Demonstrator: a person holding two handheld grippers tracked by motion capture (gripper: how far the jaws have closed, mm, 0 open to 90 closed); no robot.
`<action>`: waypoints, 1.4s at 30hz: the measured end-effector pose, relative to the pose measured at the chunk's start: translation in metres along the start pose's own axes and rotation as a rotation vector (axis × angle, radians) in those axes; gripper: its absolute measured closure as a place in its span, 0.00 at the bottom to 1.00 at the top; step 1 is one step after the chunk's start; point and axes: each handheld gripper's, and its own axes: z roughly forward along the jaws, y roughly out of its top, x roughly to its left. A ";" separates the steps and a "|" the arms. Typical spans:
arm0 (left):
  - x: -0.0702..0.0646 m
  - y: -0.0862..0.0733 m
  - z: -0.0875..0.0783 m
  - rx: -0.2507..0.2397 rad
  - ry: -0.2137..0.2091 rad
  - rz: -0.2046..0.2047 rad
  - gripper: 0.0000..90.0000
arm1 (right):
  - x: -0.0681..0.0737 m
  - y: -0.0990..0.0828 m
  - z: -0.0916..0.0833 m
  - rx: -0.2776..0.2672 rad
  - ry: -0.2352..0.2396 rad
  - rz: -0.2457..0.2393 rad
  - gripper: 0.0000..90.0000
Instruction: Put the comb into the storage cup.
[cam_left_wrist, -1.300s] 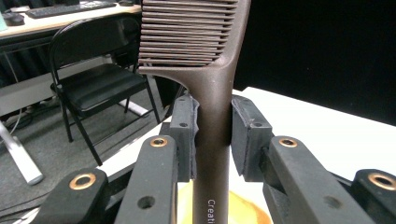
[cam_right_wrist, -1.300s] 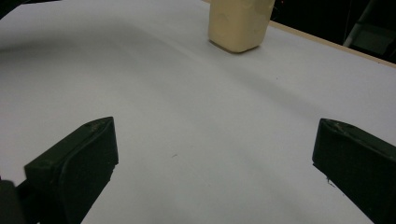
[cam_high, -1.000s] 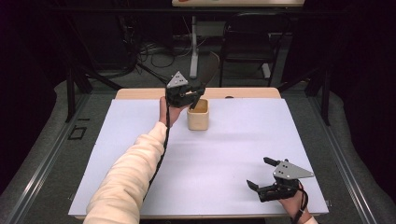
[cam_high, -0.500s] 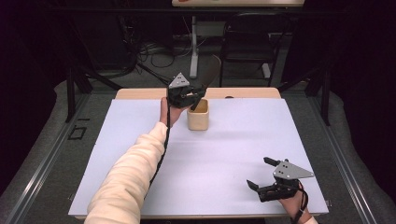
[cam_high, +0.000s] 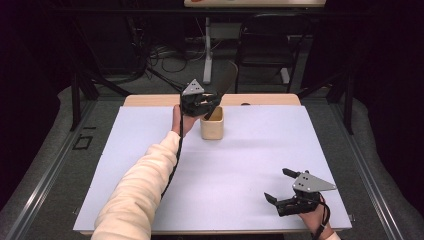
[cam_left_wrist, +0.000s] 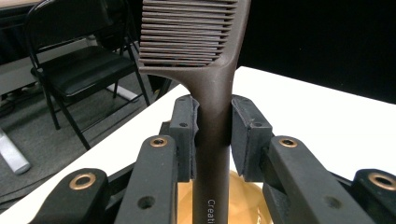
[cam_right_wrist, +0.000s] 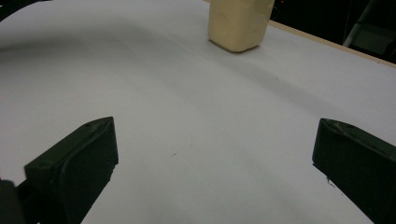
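A dark brown comb (cam_high: 226, 79) stands tilted at the far middle of the table, teeth end up. My left gripper (cam_high: 204, 103) is shut on its handle (cam_left_wrist: 212, 140), one pad pressing each side. Directly below it stands a beige cup (cam_high: 212, 126), whose pale inside (cam_left_wrist: 247, 200) shows under the jaws. The handle's lower end reaches down to the cup's mouth; how deep it goes is hidden. My right gripper (cam_high: 276, 184) rests near the table's front right corner, open, with only white table between its jaws (cam_right_wrist: 215, 154). From there the cup (cam_right_wrist: 238, 23) stands far ahead.
A white sheet (cam_high: 250, 165) covers the table, with a wooden strip (cam_high: 265, 99) along the far edge. Beyond that edge stand a black folding chair (cam_left_wrist: 79, 65), a grey stand (cam_high: 207, 50) and floor cables. A cream sleeve (cam_high: 140, 190) crosses the left half of the sheet.
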 end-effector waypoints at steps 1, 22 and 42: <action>0.000 0.000 0.000 0.001 0.001 0.000 0.80 | 0.000 0.000 0.000 0.000 0.000 -0.001 0.00; 0.002 -0.007 0.000 0.033 0.000 -0.005 0.80 | 0.000 0.000 0.000 0.001 0.000 -0.002 0.00; -0.001 -0.009 0.002 0.039 0.003 -0.003 0.80 | 0.000 0.000 0.000 -0.003 0.001 0.003 0.00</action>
